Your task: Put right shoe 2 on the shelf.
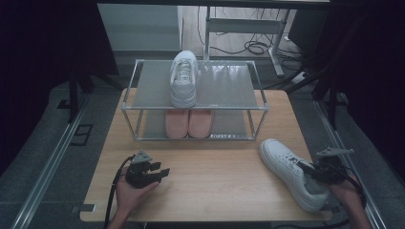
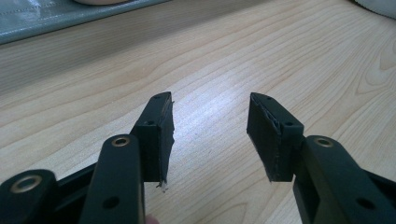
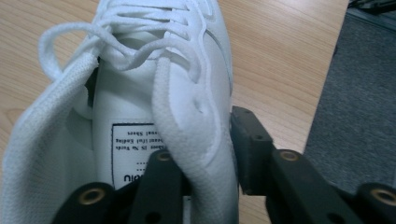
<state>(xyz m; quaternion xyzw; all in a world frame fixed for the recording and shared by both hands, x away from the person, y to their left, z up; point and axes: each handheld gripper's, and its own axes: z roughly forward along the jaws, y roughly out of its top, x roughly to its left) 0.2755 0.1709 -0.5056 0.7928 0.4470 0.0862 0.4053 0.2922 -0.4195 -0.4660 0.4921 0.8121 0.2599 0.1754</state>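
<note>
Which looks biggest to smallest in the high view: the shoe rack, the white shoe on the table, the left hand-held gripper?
1. Shoe rack, clearly the largest.
2. White shoe on the table.
3. Left hand-held gripper, the smallest, though it sits closest to the camera.

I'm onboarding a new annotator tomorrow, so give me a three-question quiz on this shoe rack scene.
1. True or false: the left gripper holds a shoe.
2. Which part of the white lace-up sneaker on the wooden table sits between the right gripper's jaws: A toe, B collar wall by the heel, C sole?
3. What stands on the lower shelf of the metal-framed shoe rack?

Key: 1 false, its jaws are open over bare wood. 2 B. 3 a pair of pink shoes.
</note>
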